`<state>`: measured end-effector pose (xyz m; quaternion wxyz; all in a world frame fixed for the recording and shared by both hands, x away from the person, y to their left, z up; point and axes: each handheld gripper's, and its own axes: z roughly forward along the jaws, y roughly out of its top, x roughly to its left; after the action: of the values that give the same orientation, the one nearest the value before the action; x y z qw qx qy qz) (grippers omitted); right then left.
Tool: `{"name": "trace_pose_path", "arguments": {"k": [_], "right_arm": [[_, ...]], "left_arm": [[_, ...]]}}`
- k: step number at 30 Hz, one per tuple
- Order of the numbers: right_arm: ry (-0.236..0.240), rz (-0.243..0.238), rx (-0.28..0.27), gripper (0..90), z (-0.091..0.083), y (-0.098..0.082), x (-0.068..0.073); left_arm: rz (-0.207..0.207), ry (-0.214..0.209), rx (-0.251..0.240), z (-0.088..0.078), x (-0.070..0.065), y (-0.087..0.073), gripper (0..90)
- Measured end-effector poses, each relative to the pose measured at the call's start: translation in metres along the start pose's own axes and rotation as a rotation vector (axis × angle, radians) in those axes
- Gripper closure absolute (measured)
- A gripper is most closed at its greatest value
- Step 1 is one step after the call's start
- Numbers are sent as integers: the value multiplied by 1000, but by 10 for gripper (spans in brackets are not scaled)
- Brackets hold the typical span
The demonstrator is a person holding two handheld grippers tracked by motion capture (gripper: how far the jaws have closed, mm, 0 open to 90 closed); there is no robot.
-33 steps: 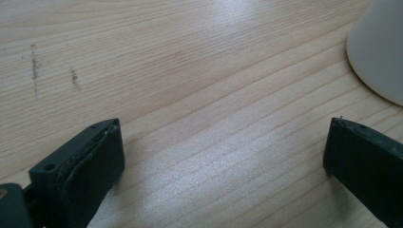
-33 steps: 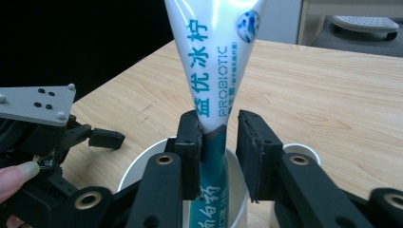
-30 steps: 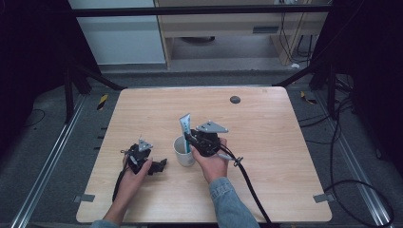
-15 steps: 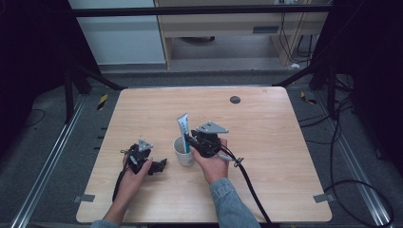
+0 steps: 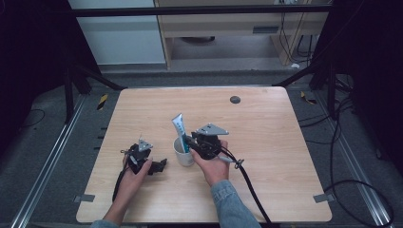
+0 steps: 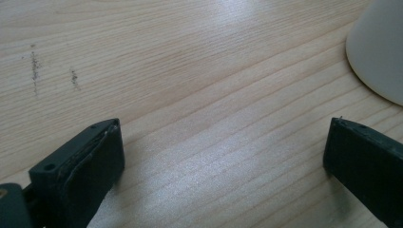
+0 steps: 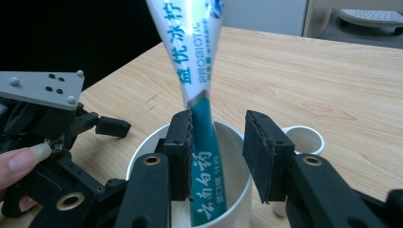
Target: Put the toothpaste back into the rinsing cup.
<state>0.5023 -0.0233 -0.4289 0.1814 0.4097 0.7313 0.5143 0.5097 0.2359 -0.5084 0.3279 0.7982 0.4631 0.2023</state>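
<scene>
Toothpaste tube (image 5: 179, 129) stands cap-down in the white cup (image 5: 183, 156), long axis near upright, top leaning away from the right hand-held gripper (image 5: 187, 142). Its jaws have just been opening; tube sits between them, right pad clear. Left hand-held gripper (image 5: 161, 165) wide, empty, just left of cup. Open tabletop (image 5: 266, 123) beyond.

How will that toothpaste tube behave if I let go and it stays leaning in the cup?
The toothpaste tube stands tilted in the white cup, most of it above the rim, so it probably rests against the rim. Its flat, crimped body looks soft and would likely flex if squeezed. The right gripper has just been opening around it; the light-looking cup might tip if nudged.
</scene>
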Motion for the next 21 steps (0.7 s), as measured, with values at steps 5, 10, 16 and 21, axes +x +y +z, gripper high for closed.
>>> {"name": "trace_pose_path", "arguments": {"k": [5, 10, 16, 21], "right_arm": [[-2, 3, 2, 630, -3, 0, -1], [-2, 4, 0, 629, -6, 0, -2], [-3, -3, 7, 618, -10, 1, -3], [-16, -21, 15, 600, -18, 5, -6]], "left_arm": [[0, 0, 0, 0, 0, 0, 0], [0, 0, 0, 0, 0, 0, 0], [0, 0, 0, 0, 0, 0, 0], [0, 0, 0, 0, 0, 0, 0]]}}
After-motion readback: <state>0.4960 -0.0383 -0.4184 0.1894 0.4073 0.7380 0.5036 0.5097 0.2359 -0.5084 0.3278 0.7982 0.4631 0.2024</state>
